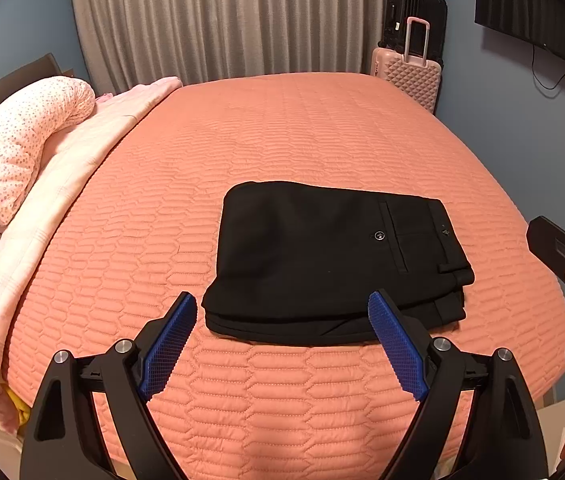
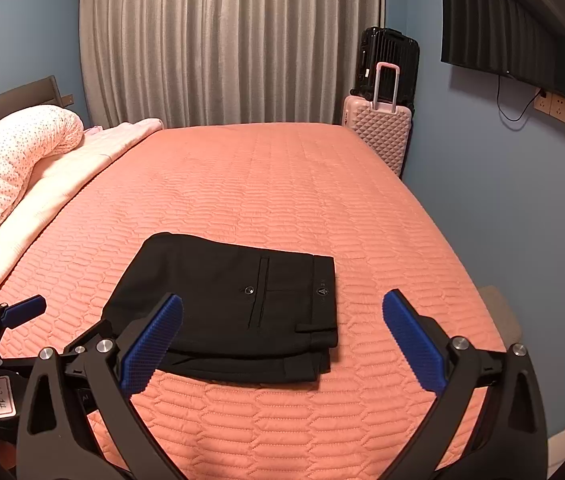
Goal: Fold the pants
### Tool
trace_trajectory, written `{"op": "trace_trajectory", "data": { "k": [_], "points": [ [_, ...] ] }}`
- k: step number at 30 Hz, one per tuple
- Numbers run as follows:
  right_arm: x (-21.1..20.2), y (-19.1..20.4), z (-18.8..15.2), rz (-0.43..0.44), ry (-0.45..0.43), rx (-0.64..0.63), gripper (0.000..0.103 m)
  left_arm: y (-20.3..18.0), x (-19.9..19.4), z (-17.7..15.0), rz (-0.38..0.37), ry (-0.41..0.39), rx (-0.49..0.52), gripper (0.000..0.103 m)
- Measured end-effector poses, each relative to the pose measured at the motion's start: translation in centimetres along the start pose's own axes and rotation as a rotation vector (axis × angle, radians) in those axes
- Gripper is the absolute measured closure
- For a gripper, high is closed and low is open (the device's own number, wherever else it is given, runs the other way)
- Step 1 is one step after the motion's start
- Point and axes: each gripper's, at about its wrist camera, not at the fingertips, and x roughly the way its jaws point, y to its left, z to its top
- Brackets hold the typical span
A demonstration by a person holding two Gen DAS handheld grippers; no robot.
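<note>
**Left wrist view: folded pants lie just past both open tongs**

Nearest the lens, the left tongs (image 1: 282, 302) stand spread wide with nothing between the blue pads (image 1: 168, 346). They hang over the quilt (image 1: 282, 128), and the near edge of the pants (image 1: 322, 256) sits just beyond the tips, not touched. The pants are black, folded into a flat stack of layers, with the buttoned back pocket and waistband on top at the right end.

In the right wrist view the right tongs (image 2: 282, 300) are likewise released and empty; the pants (image 2: 222, 300) lie just ahead, nearer the left pad, apart from both pads.

Farther off, a spotted pillow (image 1: 22, 140) and a pale pink blanket (image 1: 82, 152) lie along the left of the bed. Beyond the bed stand a pink suitcase (image 2: 382, 128) and a black suitcase (image 2: 390, 60), both closed, before grey curtains (image 2: 222, 40).
</note>
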Motion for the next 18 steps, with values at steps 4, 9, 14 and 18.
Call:
{"op": "trace_trajectory", "data": {
  "k": [4, 9, 14, 18],
  "points": [
    [0.12, -0.26, -0.05, -0.002, 0.003, 0.002, 0.005, -0.39, 0.12, 0.05, 0.034, 0.001, 0.021, 0.017],
    [0.13, -0.46, -0.08, -0.009, 0.001, 0.003, 0.005, -0.41, 0.36, 0.13, 0.036, 0.019, 0.008, 0.017],
    [0.08, -0.54, -0.16, -0.012, 0.0, 0.007, 0.005, -0.41, -0.01, 0.27, 0.008, 0.006, 0.013, 0.017],
    [0.02, -0.78, -0.17, -0.018, 0.001, 0.009, 0.005, -0.41, -0.22, 0.43, 0.002, 0.0, 0.007, 0.017]
  ]
}}
